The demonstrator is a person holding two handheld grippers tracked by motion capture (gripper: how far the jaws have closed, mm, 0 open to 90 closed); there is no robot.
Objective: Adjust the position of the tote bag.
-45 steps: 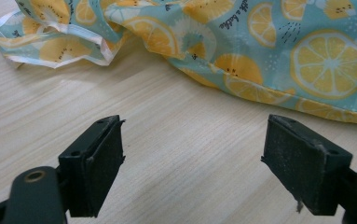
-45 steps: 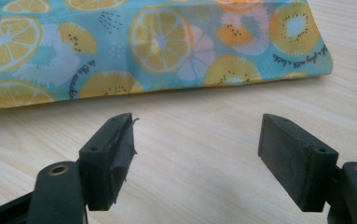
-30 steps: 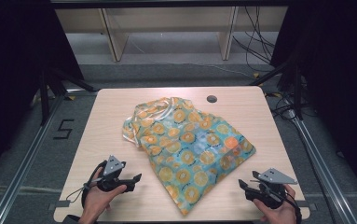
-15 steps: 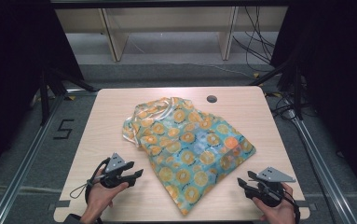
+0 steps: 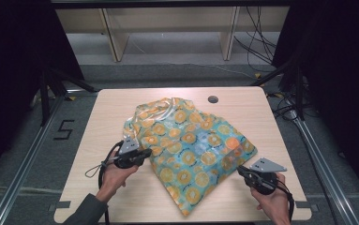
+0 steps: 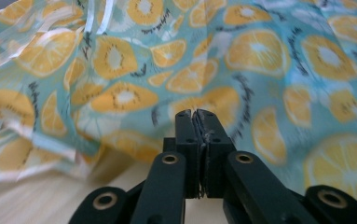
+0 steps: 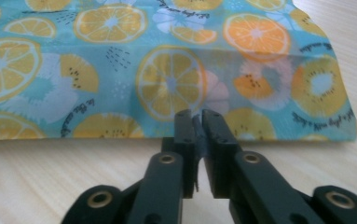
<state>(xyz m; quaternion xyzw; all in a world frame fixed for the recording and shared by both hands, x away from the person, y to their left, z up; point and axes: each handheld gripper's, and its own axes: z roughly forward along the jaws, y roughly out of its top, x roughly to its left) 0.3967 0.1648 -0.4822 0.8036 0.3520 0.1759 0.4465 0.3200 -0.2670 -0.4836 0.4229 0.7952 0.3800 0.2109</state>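
A thin teal cloth [image 5: 191, 145] printed with orange and lemon slices lies crumpled across the middle of the light wooden table [image 5: 111, 108]. My left gripper [image 5: 148, 153] is at the cloth's left edge. In the left gripper view its jaws [image 6: 195, 114] have just been closing and now meet on the cloth [image 6: 260, 56], which bunches up around them. My right gripper [image 5: 240, 170] is at the cloth's lower right edge. In the right gripper view its jaws [image 7: 195, 115] have just been closing too and pinch a sliver of the cloth's [image 7: 120, 60] hem.
A dark round hole [image 5: 213, 99] sits in the table near its far edge, just beyond the cloth. Bare wood [image 5: 121, 201] lies along the near edge between my forearms. Beyond the table stand pale shelf legs [image 5: 114, 44], and a "5" [image 5: 63, 130] marks the floor at left.
My left gripper has moved right to the cloth's edge and its jaws have closed. My right gripper has edged in to the cloth's lower right hem and closed as well.
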